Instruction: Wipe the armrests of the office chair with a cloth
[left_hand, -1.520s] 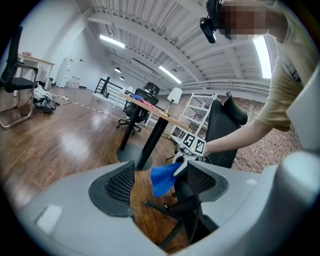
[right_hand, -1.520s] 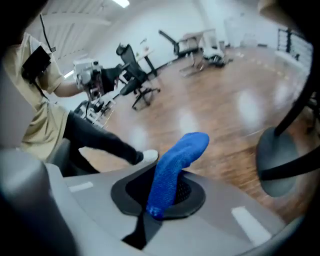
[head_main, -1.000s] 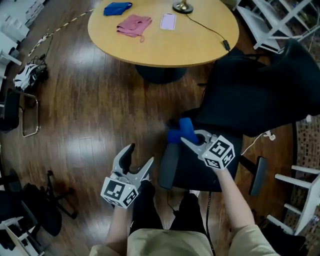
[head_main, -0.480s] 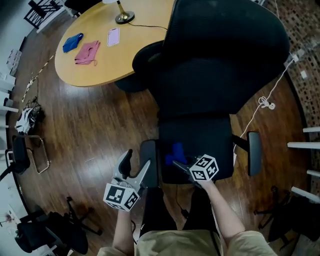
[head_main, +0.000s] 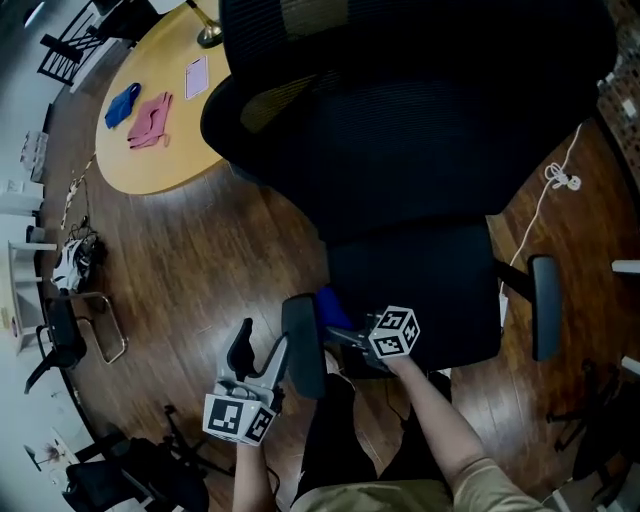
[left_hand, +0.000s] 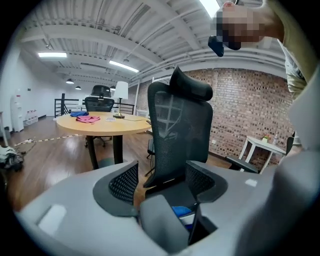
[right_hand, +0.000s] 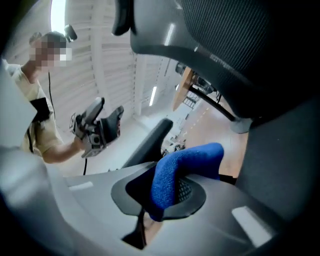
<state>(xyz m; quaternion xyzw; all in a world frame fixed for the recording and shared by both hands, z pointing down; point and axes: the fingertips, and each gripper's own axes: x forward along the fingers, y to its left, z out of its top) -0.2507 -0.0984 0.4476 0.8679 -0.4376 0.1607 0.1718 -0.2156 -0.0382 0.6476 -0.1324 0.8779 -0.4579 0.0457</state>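
1. Black office chair (head_main: 420, 150) fills the upper head view, mesh back toward the camera, standing on a dark wood floor (head_main: 210, 260).
2. Round wooden surface (head_main: 150, 160) sits behind the chair at upper left. It carries a pink cloth (head_main: 148, 122), a second blue cloth (head_main: 123, 103) and a phone (head_main: 196, 77).
3. Near armrest (head_main: 303, 345) is a grey pad at the seat's left edge in the head view. Far armrest (head_main: 544, 305) is well apart, on the seat's other side.
4. Left claw (head_main: 260, 352) has its jaws spread and pinches nothing. It is just beside the near armrest's outer side. In its own view the pad's end shows low between the jaws. Whether they touch cannot be told.
5. Right claw (head_main: 340, 328) is clamped on the blue cloth (head_main: 332, 308), at the near armrest's inner side, over the seat edge.
6. The blue cloth folds over and sticks out past the right jaws. It is right next to the armrest pad, between pad and seat. Contact with the pad is unclear.
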